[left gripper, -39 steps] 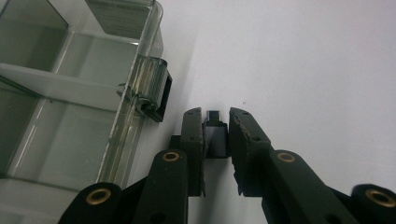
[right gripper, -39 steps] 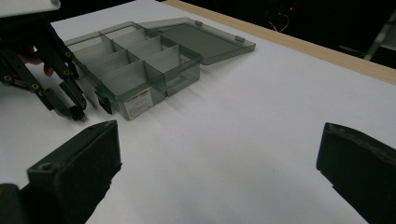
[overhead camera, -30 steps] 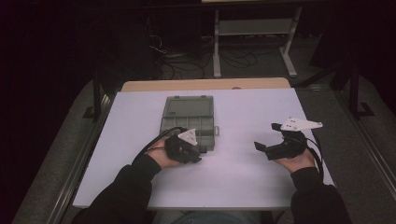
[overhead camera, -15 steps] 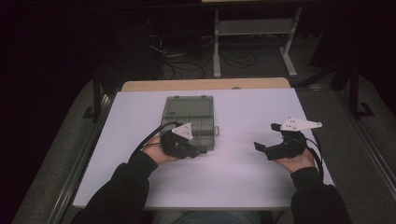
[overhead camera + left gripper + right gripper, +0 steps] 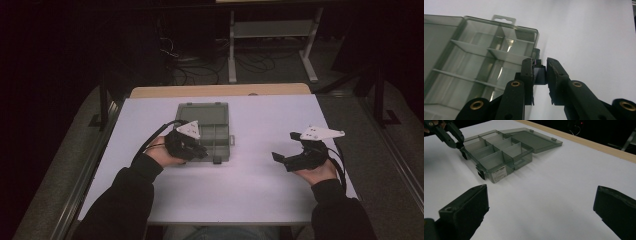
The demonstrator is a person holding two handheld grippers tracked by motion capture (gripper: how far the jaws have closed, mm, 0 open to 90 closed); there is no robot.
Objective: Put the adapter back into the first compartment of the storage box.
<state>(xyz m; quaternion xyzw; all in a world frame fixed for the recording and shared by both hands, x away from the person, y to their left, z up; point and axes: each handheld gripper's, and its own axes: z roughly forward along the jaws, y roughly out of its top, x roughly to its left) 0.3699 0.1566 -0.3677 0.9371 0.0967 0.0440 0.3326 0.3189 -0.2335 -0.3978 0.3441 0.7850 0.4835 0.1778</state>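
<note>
The left tool (image 5: 539, 71) is pinching the organizer box's (image 5: 210, 127) front latch (image 5: 539, 75) to work it, while the right tool (image 5: 286, 159) is waiting, jaws wide apart, above the worktop (image 5: 250, 195).

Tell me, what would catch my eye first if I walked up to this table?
Probably the smoky see-through organizer box in the middle of the white table, its lid laid open and its compartments bare. The left tongs pinch a small dark latch on the box's front edge, while the right tongs gape wide, off to the box's right.
</note>
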